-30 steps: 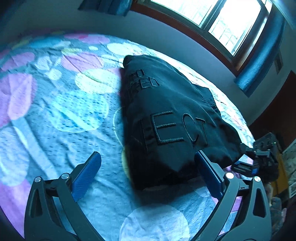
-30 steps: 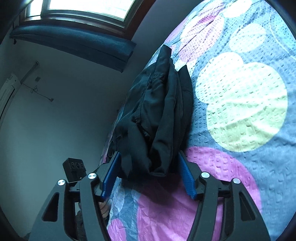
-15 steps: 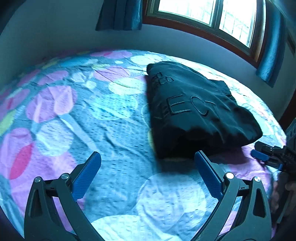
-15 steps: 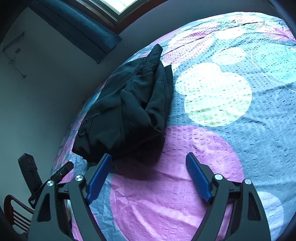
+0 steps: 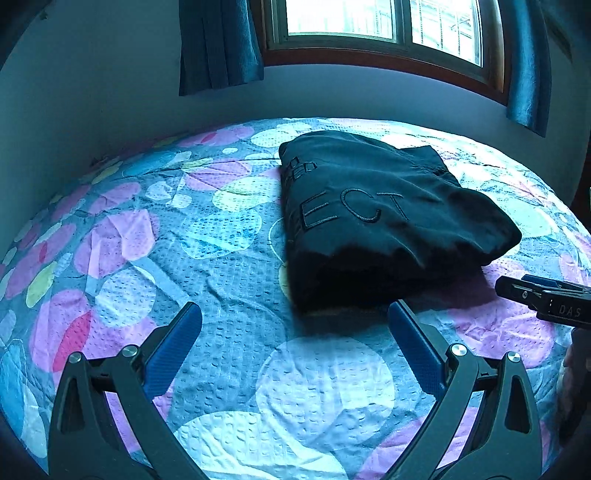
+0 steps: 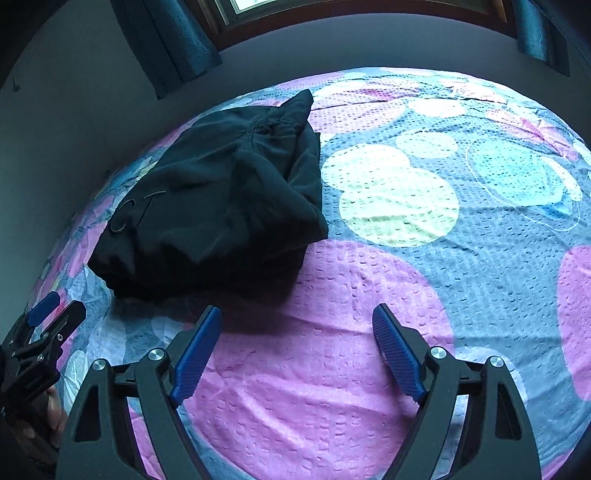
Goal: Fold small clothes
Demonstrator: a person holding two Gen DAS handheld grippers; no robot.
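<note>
A black garment (image 5: 380,218) with stitched letters lies folded in a thick bundle on the patterned bedspread (image 5: 177,258). It also shows in the right wrist view (image 6: 218,199). My left gripper (image 5: 295,314) is open and empty, just short of the bundle's near edge. My right gripper (image 6: 297,317) is open and empty, a little back from the bundle's right end. The right gripper's tip shows at the right edge of the left wrist view (image 5: 543,295). The left gripper shows at the left edge of the right wrist view (image 6: 48,317).
The bed carries a quilt with pink, white and blue circles (image 6: 399,195). A grey wall (image 5: 92,92) runs behind it, with a window (image 5: 369,26) and blue curtains (image 5: 218,40).
Both grippers have pulled back and risen away from the bundle. The right gripper let go of the bundle's end, which now rests on the bed.
</note>
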